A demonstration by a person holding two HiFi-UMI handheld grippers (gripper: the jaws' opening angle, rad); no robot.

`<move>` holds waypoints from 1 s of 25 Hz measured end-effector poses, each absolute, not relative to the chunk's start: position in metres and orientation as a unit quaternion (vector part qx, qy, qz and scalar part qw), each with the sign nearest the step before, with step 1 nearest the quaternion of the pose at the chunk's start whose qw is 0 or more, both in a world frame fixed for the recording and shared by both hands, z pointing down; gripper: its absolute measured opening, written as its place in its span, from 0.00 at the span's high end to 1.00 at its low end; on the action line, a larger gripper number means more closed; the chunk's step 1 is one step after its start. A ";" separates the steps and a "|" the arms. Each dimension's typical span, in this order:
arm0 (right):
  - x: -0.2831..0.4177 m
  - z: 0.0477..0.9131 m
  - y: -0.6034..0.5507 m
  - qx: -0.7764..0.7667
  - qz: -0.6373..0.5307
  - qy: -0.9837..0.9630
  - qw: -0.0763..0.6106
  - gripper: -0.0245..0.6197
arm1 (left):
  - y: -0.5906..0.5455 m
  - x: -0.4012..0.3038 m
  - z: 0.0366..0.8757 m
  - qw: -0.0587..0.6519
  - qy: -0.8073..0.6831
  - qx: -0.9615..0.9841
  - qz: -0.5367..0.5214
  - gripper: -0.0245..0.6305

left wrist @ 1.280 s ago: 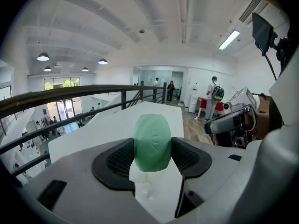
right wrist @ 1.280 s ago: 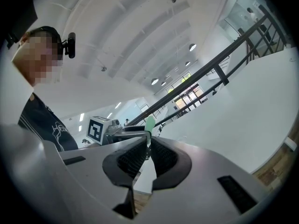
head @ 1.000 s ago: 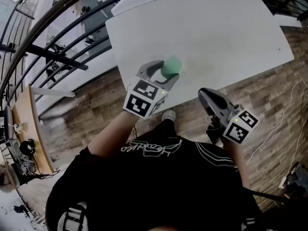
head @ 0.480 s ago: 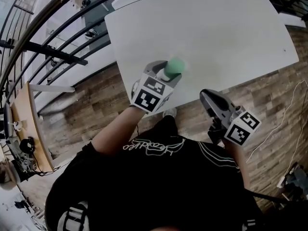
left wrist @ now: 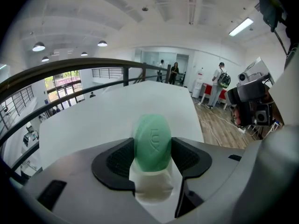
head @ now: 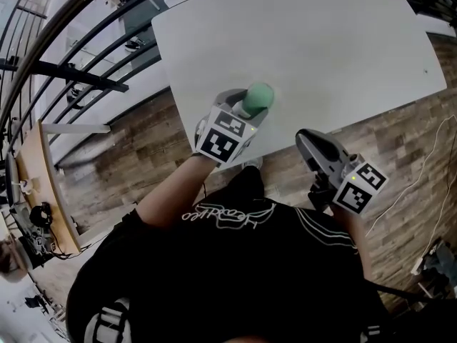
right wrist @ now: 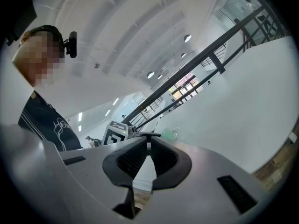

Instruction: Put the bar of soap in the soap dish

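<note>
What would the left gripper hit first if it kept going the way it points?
Probably the table: the left gripper, shut on the soap, tilts down toward its bare white top, though depth is hard to judge.

Head camera looks steeply down, gripper cameras low across the table; all share the green soap.
</note>
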State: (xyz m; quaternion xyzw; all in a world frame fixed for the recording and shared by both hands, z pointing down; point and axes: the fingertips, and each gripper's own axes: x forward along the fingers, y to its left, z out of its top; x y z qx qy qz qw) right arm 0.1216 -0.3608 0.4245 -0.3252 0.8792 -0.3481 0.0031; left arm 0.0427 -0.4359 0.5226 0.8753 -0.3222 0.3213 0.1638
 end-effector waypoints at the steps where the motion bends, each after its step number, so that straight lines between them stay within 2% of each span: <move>1: 0.122 0.425 -0.361 -0.325 -0.348 0.879 0.003 0.92 | -0.436 0.043 0.524 0.165 -0.322 0.874 0.324 0.57; 25: 0.123 0.430 -0.360 -0.326 -0.354 0.877 0.007 0.92 | -0.432 0.045 0.545 0.170 -0.322 0.866 0.342 0.57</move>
